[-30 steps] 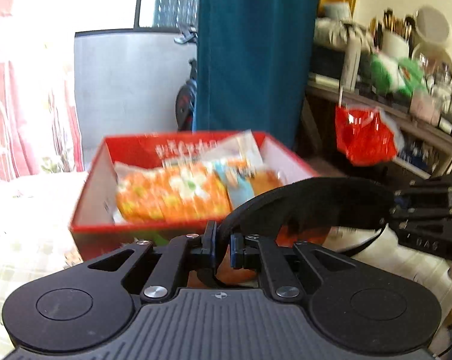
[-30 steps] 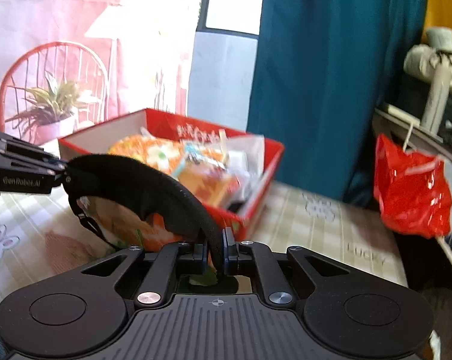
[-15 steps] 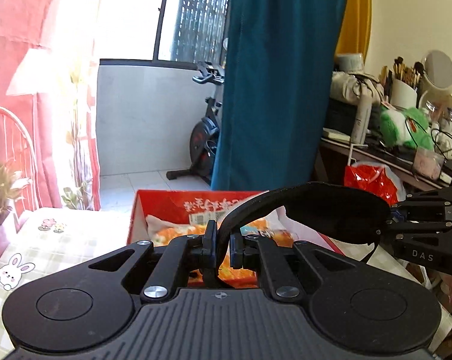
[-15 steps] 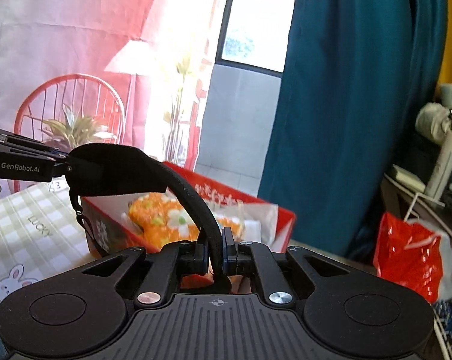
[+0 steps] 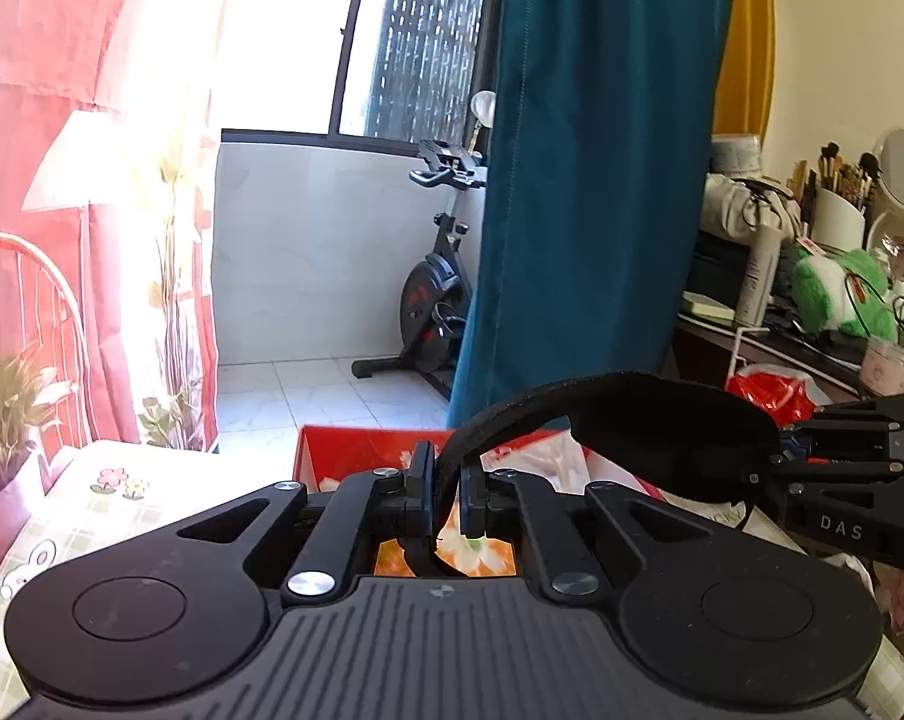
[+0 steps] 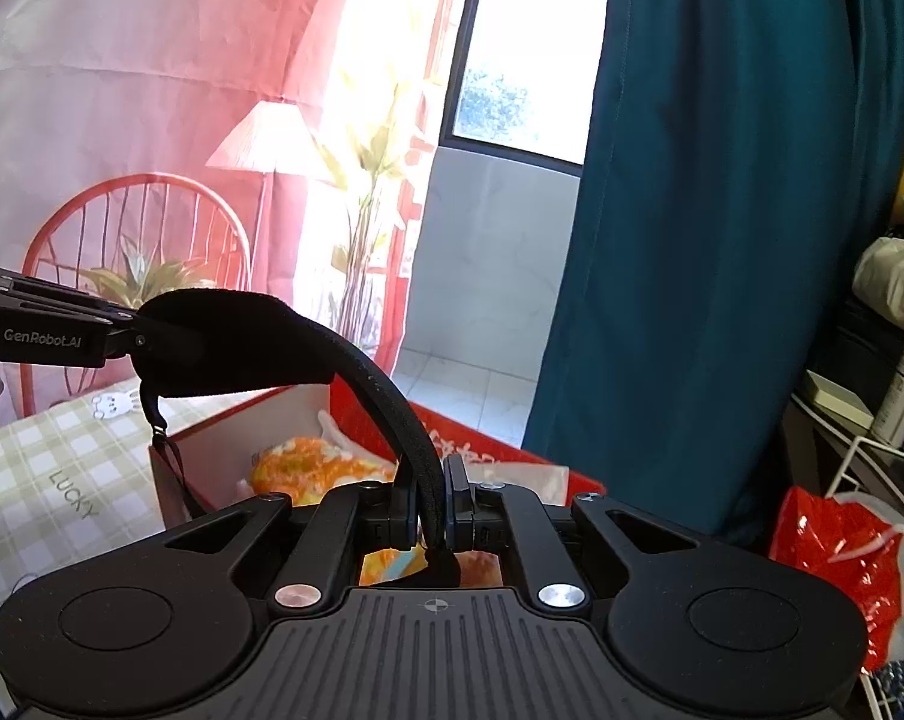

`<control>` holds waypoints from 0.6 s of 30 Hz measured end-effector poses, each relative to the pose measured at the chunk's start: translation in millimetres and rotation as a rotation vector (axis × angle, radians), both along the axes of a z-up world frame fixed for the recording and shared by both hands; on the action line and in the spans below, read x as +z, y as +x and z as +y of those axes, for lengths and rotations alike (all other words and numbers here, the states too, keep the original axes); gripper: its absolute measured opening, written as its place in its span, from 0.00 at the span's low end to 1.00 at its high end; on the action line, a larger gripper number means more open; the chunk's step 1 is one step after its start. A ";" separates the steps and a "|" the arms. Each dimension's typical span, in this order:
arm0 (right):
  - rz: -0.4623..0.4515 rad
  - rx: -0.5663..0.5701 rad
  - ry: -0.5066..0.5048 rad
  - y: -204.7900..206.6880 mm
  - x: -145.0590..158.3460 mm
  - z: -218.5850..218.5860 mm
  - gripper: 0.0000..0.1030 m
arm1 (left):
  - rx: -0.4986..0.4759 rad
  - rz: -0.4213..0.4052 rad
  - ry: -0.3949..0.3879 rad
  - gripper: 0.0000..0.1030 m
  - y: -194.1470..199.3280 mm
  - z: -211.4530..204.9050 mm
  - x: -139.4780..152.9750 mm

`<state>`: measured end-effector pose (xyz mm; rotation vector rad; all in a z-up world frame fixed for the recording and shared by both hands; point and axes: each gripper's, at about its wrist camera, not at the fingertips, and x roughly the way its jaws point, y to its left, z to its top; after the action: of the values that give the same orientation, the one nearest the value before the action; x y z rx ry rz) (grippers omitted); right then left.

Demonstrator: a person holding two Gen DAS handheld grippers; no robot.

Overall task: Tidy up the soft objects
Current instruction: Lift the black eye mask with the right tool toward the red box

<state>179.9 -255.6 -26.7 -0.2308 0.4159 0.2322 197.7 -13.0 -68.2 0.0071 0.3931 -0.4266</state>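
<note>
A black soft eye mask with a strap hangs in the air between both grippers. My left gripper is shut on one end of it. My right gripper is shut on the other end, where the mask arches to the left. Each gripper shows in the other's view: the right one at the right edge, the left one at the left edge. Below the mask stands a red box holding orange snack packets.
The box stands on a table with a checked cloth. A red plastic bag hangs at the right by a cluttered shelf. A teal curtain and an exercise bike are behind. A red chair with a plant is at the left.
Both grippers have risen with the mask held between them. The red box has dropped low in both views and is largely hidden behind the grippers.
</note>
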 end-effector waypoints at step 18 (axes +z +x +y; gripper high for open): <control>-0.101 -0.033 -0.063 87.5 -8.9 -0.8 0.07 | 0.078 -0.067 0.045 0.09 74.5 -21.3 -6.7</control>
<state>267.5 -256.4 -35.7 -0.2957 0.3268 0.1741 272.3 -34.3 -74.9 0.0498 0.3357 -0.3399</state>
